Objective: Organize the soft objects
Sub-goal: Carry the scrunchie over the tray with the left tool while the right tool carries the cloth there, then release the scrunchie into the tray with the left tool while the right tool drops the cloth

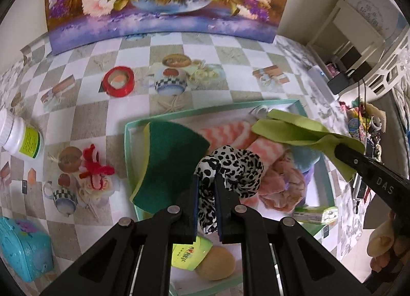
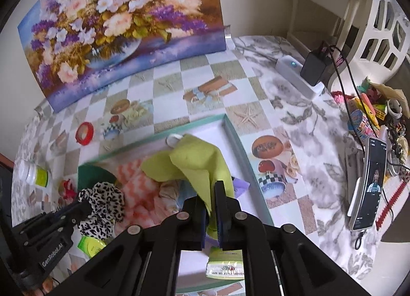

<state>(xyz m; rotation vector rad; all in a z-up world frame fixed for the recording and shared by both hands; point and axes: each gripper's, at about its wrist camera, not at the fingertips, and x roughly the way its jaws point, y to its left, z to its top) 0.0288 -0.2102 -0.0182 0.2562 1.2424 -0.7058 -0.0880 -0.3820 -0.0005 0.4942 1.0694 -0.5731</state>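
Note:
My left gripper (image 1: 207, 183) is shut on a leopard-print scrunchie (image 1: 238, 167) and holds it above the teal-rimmed tray (image 1: 205, 112). My right gripper (image 2: 210, 193) is shut on a lime-green cloth (image 2: 197, 160) that hangs over the tray's (image 2: 234, 137) far right part. The cloth also shows in the left wrist view (image 1: 297, 129), the scrunchie in the right wrist view (image 2: 105, 203). In the tray lie a dark green sponge (image 1: 169, 160), a pink zigzag cloth (image 1: 230, 134), a peach fabric (image 1: 282, 185) and a tan sponge (image 1: 217, 262).
On the checkered tablecloth left of the tray are a red tape roll (image 1: 119, 81), a white bottle (image 1: 21, 137), a red pipe-cleaner toy (image 1: 94, 167) and a turquoise case (image 1: 23, 247). A phone (image 2: 369, 180), charger (image 2: 316, 65) and clutter (image 2: 371, 116) lie right.

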